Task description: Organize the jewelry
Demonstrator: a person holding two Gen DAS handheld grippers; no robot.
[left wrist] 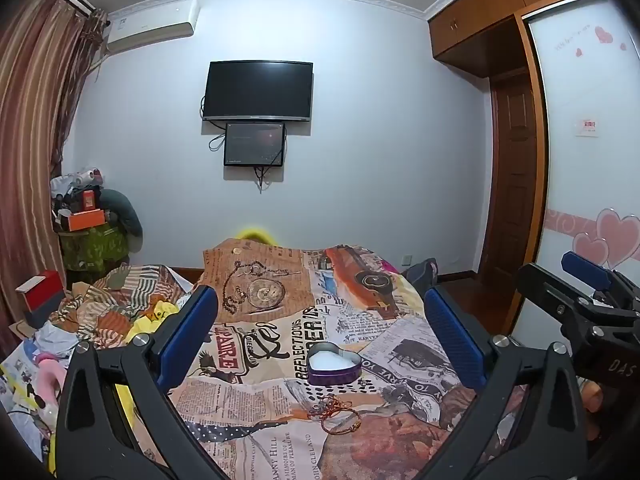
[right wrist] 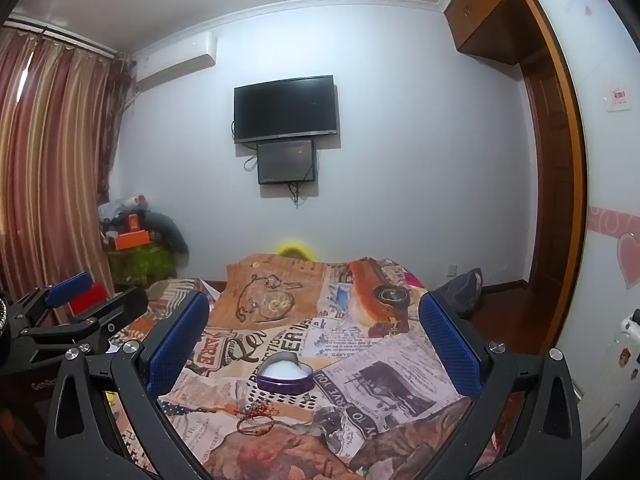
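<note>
Left gripper and right gripper were both held side by side above the bed, jaws spread wide, nothing between the blue pads. Each gripper showed at the edge of the other's view.

Nearest, a small tangle of red and gold string bracelets lay on the newspaper-print bedspread, untouched. Just beyond them sat a heart-shaped purple tin, lid off, white lining showing; a narrow strip of spread separated it from the bracelets.

Farther along, the spread's pocket-watch print, then rumpled striped bedding and yellow cloth on the left side of the bed. A red box stood past that, near the striped curtain.

On the far wall hung a dark television with a smaller screen directly under it, an air conditioner high at left. Wooden wardrobe and door at right.
</note>
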